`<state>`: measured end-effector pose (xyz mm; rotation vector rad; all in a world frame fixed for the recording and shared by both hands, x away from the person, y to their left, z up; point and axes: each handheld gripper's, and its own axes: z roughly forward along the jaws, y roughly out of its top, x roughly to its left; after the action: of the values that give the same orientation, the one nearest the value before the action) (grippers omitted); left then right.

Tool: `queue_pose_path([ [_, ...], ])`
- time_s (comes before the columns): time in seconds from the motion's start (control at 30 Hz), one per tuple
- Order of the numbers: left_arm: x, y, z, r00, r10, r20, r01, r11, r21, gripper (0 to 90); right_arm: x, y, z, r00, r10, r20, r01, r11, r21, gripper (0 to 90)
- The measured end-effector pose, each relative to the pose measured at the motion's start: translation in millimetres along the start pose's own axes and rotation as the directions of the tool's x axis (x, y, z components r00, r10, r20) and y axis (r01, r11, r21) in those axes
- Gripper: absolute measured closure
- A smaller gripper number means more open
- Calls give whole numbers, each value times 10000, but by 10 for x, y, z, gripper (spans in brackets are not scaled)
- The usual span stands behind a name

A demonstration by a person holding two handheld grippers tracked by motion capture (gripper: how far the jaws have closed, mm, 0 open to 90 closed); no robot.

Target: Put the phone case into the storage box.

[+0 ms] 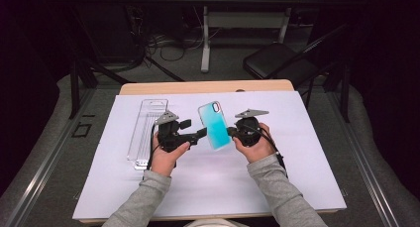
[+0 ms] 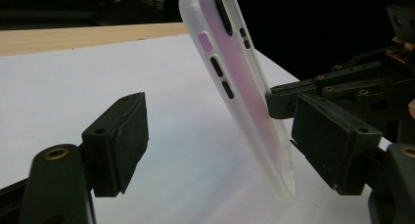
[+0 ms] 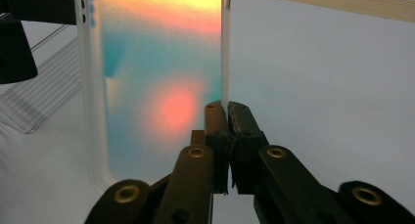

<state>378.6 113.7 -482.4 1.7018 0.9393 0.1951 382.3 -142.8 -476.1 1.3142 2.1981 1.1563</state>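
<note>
high view shows a teal phone case (image 1: 214, 125) held up off the white sheet (image 1: 297, 152) between the two grippers, near the middle of the table. the right gripper (image 1: 232, 132) pinches the case's right edge, its jaws closed tight on the rim, as the right gripper view confirms (image 3: 226, 117). the left gripper (image 1: 202, 133) is at the case's other side with its jaws spread wide and nothing between them; in the left gripper view the case (image 2: 244, 94) stands tilted ahead of them. this looks like a handover or two-handed hold being set up; the next move likely calls for the left jaws to close on the free edge. a clear plastic tray (image 1: 148, 130) lies on the sheet to the left. no brand or writing is legible.
</note>
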Motion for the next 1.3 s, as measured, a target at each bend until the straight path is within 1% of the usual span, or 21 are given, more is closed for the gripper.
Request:
queue_pose_path([
  [0.13,-1,-12,1,9998,-159,68,159,9998,84,234,14,-4,-4,10000,-55,-28,55,10000,12,878],
  [0.17,-1,-15,3,9998,-168,140,166,9998,124,241,20,-6,-1,10000,-36,-21,36,10000,-20,878],
  [0.2,-1,-18,3,9998,-141,119,139,9997,179,244,23,-6,-4,10000,-54,-25,54,10000,35,878],
  [0.23,-3,-25,8,9999,-141,87,140,9998,123,246,24,-9,0,10000,-60,-43,60,10000,-3,878],
  [0.37,-6,-34,7,9999,-110,100,108,9998,147,270,29,-10,0,9999,-90,-68,90,10000,-9,878],
  [0.4,-4,-39,6,9998,-81,192,78,9999,117,289,31,-10,-2,9999,-86,-73,86,10000,-8,877],
  [0.47,-10,-42,9,9998,-121,158,117,9997,211,298,35,-12,-3,9999,-103,-58,102,9999,-57,877],
  [0.5,-11,-45,10,9998,-158,116,154,9995,272,299,36,-12,-3,9999,-102,-64,101,9999,-57,877],
  [0.57,-10,-50,13,9993,-282,228,275,9992,296,302,40,-13,-6,9999,-122,-46,121,9999,-70,877],
  [0.67,-8,-55,16,9990,-312,329,302,9991,302,307,44,-13,-10,9999,-152,-51,152,9998,-85,877],
  [0.73,-10,-65,24,9979,-453,468,440,9986,291,307,50,-13,-16,9999,-154,-67,153,9999,-77,877],
  [0.8,-4,-73,29,9972,-547,506,532,9982,294,307,59,-15,-21,9998,-195,-63,194,9998,-74,877],
  [0.87,1,-86,33,9958,-764,500,748,9967,324,307,67,-16,-21,9997,-226,-78,226,9997,-90,878],
  [0.9,6,-91,31,9936,-975,564,953,9946,402,311,70,-16,-21,9997,-236,-72,235,9997,-96,877],
  [1.0,12,-100,33,9907,-1195,649,1164,9919,499,357,83,-19,-18,9997,-238,-91,237,9996,-124,878],
  [1.1,16,-109,32,9829,-1666,782,1623,9850,586,385,93,-21,-19,9996,-249,-116,248,9996,-105,878],
  [1.2,20,-116,34,9774,-1898,931,1841,9807,659,423,97,-22,-16,9995,-290,-148,288,9995,-139,878],
  [1.3,31,-124,36,9724,-2086,1046,2022,9769,689,441,101,-21,-17,9994,-302,-171,300,9995,-89,878],
])
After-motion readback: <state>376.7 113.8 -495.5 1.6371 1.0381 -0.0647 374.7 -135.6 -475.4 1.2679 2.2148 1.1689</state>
